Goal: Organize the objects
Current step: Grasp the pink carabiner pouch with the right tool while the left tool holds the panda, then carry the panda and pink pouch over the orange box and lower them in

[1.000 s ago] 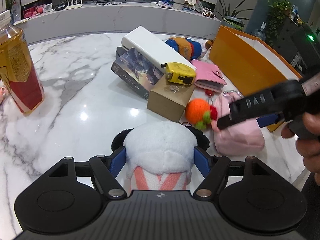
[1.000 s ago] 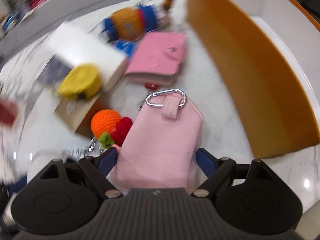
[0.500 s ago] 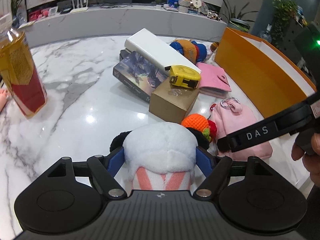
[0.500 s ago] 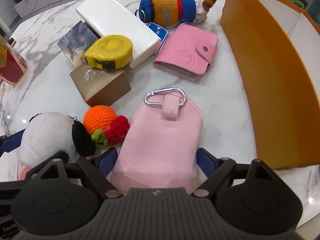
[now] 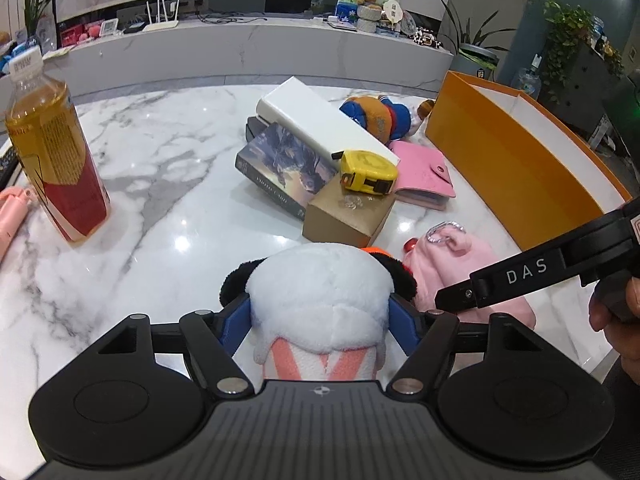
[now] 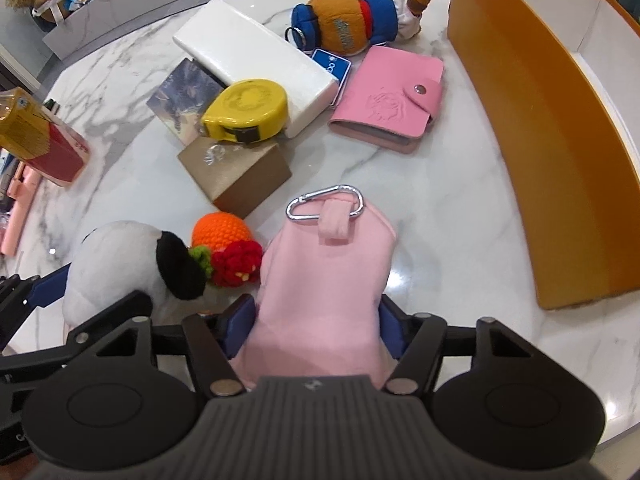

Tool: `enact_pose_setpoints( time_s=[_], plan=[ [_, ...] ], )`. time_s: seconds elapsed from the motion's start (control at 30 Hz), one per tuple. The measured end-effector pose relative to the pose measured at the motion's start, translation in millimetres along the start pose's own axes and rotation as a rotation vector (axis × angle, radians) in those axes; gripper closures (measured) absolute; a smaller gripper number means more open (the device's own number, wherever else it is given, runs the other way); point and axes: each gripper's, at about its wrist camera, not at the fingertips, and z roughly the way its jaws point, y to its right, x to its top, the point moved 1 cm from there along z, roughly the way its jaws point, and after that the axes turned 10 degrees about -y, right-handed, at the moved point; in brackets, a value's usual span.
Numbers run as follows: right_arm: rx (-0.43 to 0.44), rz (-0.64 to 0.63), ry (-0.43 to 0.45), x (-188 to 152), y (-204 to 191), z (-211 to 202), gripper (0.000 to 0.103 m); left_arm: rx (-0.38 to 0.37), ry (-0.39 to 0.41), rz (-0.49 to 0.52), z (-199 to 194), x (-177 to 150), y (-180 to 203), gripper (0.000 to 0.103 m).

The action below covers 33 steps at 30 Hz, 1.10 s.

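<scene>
My left gripper [image 5: 320, 320] is shut on a white panda plush [image 5: 320, 296] with black ears, near the table's front edge; the plush also shows in the right wrist view [image 6: 120, 260]. My right gripper [image 6: 316, 320] is shut on a pink fabric pouch [image 6: 328, 280] with a silver carabiner [image 6: 325, 208]; the pouch also shows in the left wrist view [image 5: 460, 264]. An orange open box [image 6: 532, 128] stands at the right. An orange and red crochet toy [image 6: 224, 240] lies between plush and pouch.
A brown box [image 6: 236, 176] carries a yellow tape measure [image 6: 248, 108]. Behind lie a white box [image 6: 248, 52], a photo card box [image 5: 284, 164], a pink wallet [image 6: 392, 96] and an orange-blue plush [image 6: 348, 28]. A tea bottle [image 5: 52, 152] stands at left.
Both grippers have kept their hold. The right wrist view has swung from a blurred close look to a steadier, wider one; the right gripper has drawn nearer to the left gripper.
</scene>
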Motion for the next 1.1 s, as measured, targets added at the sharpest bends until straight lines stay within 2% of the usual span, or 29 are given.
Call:
enact_pose_setpoints(
  time_s=[0.23,0.4,0.63,0.9,1.1],
  plan=[
    [0.065,0.002,-0.010,-6,-1,-8,0.051,0.004,0.017,0.008,-10,1,1,0.020],
    [0.088,-0.007,0.005,-9,0,-20,0.052,-0.001,0.034,0.013,-18,4,4,0.020],
    [0.108,-0.001,0.069,-7,10,-50,0.052,-0.002,0.062,0.055,-30,20,20,0.020],
    [0.124,0.004,0.176,1,32,-103,0.052,-0.009,0.134,0.159,-50,53,65,0.020],
    [0.106,0.008,0.216,2,58,-130,0.052,-0.027,0.153,0.210,-50,68,94,0.019]
  ],
)
